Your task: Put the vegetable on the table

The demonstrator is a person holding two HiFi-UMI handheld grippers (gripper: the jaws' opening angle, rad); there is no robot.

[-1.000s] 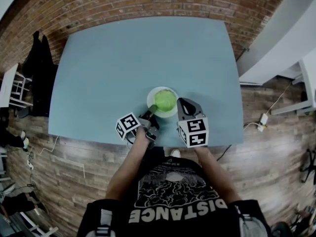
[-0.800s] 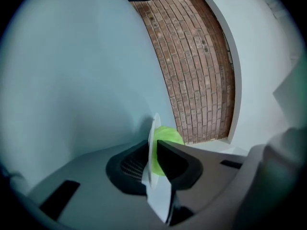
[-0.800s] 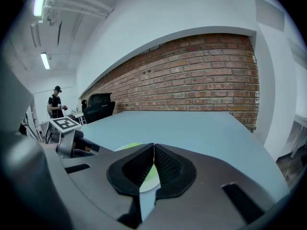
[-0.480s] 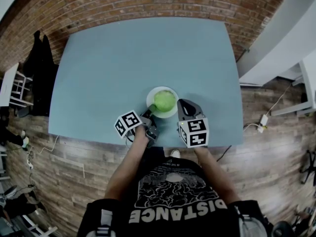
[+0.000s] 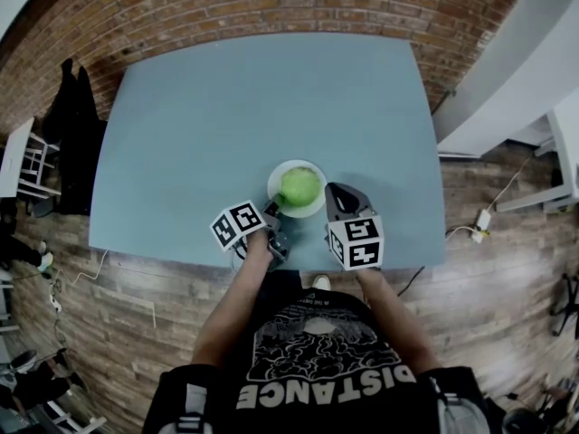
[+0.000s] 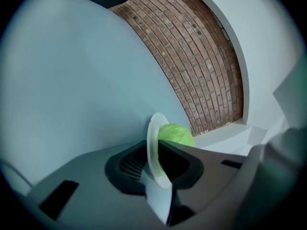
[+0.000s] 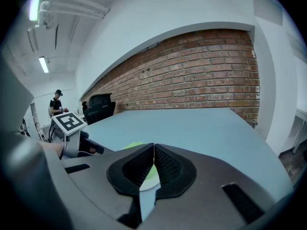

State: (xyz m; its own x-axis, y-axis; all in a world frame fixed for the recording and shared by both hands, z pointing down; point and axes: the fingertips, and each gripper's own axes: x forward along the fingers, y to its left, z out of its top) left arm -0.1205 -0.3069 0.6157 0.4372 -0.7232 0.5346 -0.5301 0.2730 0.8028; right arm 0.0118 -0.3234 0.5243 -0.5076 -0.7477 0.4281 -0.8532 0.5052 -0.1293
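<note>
Plate: white plate [image 6: 154,143] stood on the blue-grey table [image 5: 226,107], its near rim reaching in between the jaws of the left gripper [image 6: 152,152].
Contents: one round green vegetable [image 6: 177,134] lay in the plate, just beyond the left gripper's tips, touching no jaw; it was on the plate, not on the bare table.
Left gripper: jaws apart with the rim between them. The left pad stood off from the rim; the right one lay close against the plate's inner side. Slack, no clamp seen.
Right gripper: right gripper [image 7: 153,150] had its jaws closed tip to tip with nothing between them. It sat just right of the plate, and a sliver of plate and green showed below its tips.
Beyond the grippers: open table top, then a brick wall [image 5: 271,3].
Left of left gripper: dark chair [image 5: 74,120] off the table's edge, well apart.
Right of right gripper: white plug [image 5: 484,217] with its cord on the wooden floor [image 5: 136,306].
Far off: a person [image 7: 56,102] stood past the chair.
</note>
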